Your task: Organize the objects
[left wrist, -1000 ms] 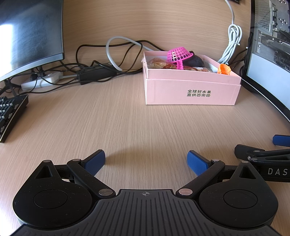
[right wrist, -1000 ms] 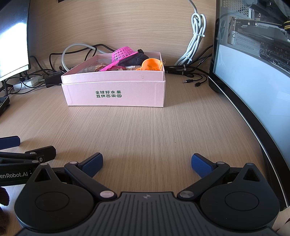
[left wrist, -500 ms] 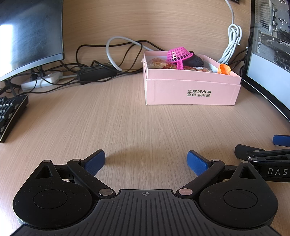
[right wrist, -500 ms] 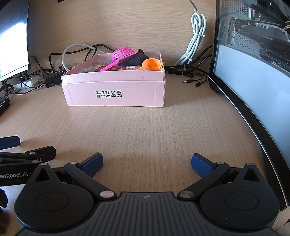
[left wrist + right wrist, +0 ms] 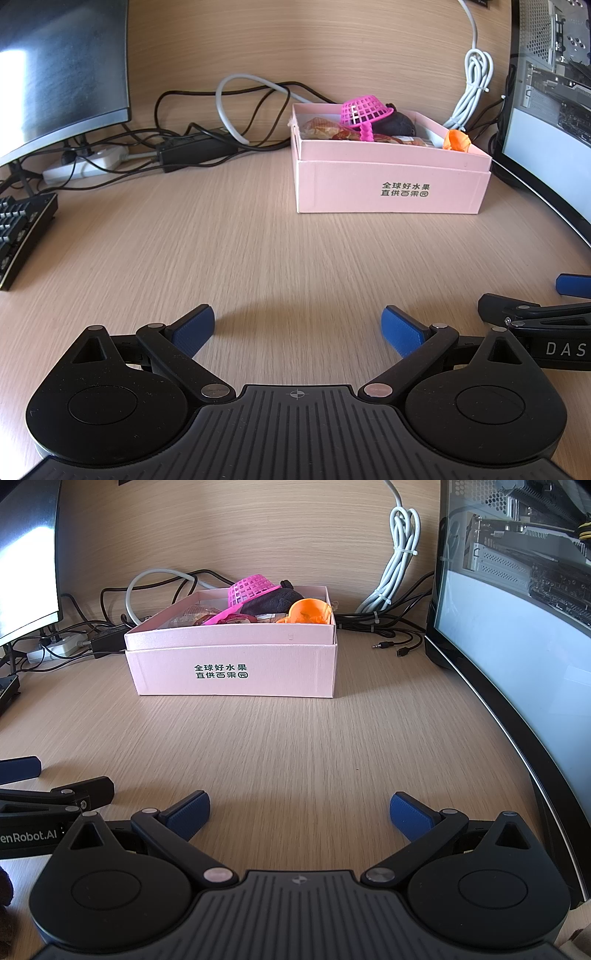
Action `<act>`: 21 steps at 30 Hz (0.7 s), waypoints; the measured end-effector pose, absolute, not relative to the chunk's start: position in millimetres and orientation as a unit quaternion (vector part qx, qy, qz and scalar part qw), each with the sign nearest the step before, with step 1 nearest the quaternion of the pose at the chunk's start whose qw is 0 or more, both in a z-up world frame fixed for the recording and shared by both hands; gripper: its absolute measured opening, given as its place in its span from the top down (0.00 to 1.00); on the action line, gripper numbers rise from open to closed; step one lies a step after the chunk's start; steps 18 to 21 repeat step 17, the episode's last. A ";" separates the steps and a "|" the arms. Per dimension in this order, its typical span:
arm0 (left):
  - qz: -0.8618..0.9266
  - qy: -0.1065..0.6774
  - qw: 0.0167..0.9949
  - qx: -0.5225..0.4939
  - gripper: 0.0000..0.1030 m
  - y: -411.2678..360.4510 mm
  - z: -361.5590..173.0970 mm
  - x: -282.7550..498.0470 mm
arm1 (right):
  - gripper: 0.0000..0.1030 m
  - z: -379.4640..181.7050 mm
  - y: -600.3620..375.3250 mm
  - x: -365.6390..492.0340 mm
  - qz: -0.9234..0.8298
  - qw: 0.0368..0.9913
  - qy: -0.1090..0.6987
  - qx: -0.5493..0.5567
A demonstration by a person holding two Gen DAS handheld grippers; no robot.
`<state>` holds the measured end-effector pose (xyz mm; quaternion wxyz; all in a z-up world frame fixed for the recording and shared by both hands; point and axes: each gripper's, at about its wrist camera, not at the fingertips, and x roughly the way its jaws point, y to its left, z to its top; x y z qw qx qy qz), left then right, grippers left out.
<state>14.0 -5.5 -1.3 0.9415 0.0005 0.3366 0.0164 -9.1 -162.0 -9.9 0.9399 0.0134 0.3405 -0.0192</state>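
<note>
Pink box: stands at the far middle of the wooden desk, lid off, printed side facing the cameras.
Contents, as far as visible: pink basket tipped on its side, dark soft item, orange cup, several wrapped snacks. All sit inside the box walls.
Loose items on the desk between the box and the grippers: none visible.
Progress, by judgement: gathering looks finished or close to it; nothing obviously remains to collect, though the desk outside the frames is unseen.
Left gripper: near edge, fingers spread wide, holding nothing, touching nothing visible.
Right gripper: near edge, just to the right of the left one, fingers likewise spread wide, empty.
Both sit well short of the box.
</note>
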 end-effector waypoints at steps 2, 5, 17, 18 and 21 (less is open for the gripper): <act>0.016 0.337 0.942 0.000 0.02 -5.3 -1.3 13.4 | 0.00 -9.9 -162.1 -9.0 -0.019 0.940 0.341 0.013; 0.016 0.337 0.942 0.000 0.02 -4.9 -1.3 13.7 | 0.00 -9.9 -162.1 -9.1 -0.019 0.940 0.341 0.013; 0.015 0.338 0.941 0.000 0.03 -4.5 -0.8 14.2 | 0.00 -9.8 -162.2 -9.1 -0.019 0.940 0.341 0.013; 0.015 0.338 0.941 0.000 0.03 -4.5 -0.8 14.2 | 0.00 -9.8 -162.2 -9.1 -0.019 0.940 0.341 0.013; 0.015 0.338 0.941 0.000 0.03 -4.5 -0.8 14.2 | 0.00 -9.8 -162.2 -9.1 -0.019 0.940 0.341 0.013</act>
